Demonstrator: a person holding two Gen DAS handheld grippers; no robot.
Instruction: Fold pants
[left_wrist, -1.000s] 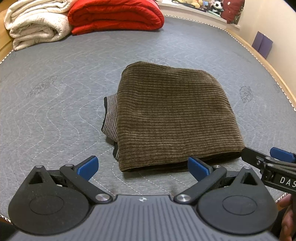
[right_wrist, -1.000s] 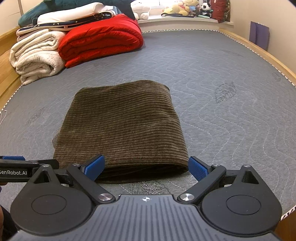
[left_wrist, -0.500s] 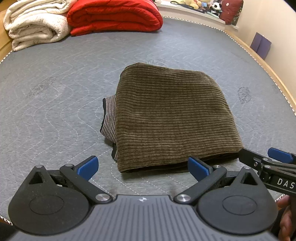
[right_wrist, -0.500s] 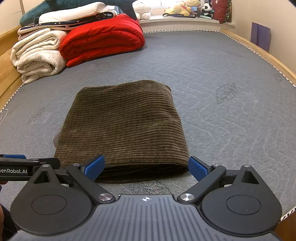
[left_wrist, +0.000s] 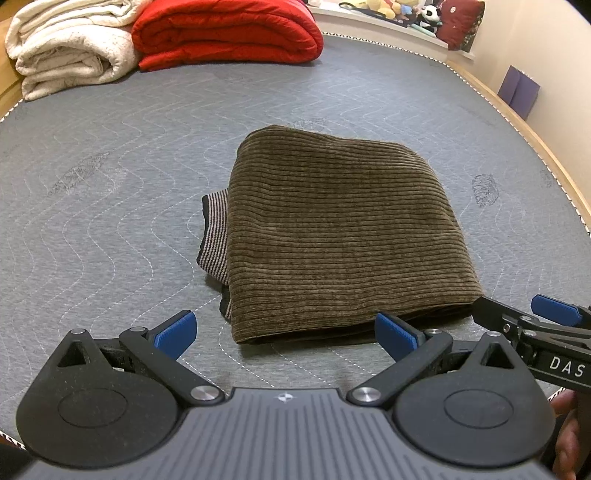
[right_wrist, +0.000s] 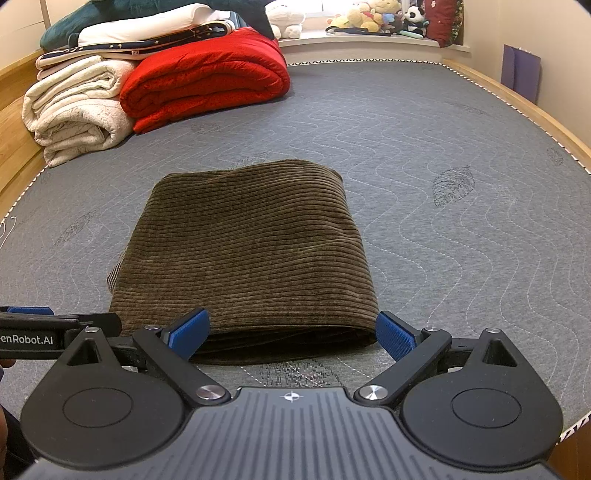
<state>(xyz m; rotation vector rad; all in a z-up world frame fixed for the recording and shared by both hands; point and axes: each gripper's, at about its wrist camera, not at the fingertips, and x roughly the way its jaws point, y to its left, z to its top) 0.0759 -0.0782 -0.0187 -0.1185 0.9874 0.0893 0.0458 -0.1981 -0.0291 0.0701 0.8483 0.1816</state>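
Observation:
The brown corduroy pants (left_wrist: 340, 236) lie folded into a compact rectangle on the grey quilted mattress (left_wrist: 110, 206). A striped waistband (left_wrist: 216, 236) pokes out at the fold's left side. My left gripper (left_wrist: 284, 334) is open and empty, just short of the fold's near edge. My right gripper (right_wrist: 291, 334) is open and empty, its blue pads on either side of the near edge of the pants (right_wrist: 247, 251), apart from the cloth. The right gripper also shows at the right edge of the left wrist view (left_wrist: 517, 319).
A red quilt (right_wrist: 207, 85) and a rolled cream blanket (right_wrist: 77, 110) lie stacked at the mattress's far left, with more bedding on top. A wooden bed frame (right_wrist: 524, 110) runs along the right side. Plush toys (right_wrist: 373, 16) sit on the far shelf.
Both grippers have drawn slightly back and up from the folded pants. The pants have not moved.

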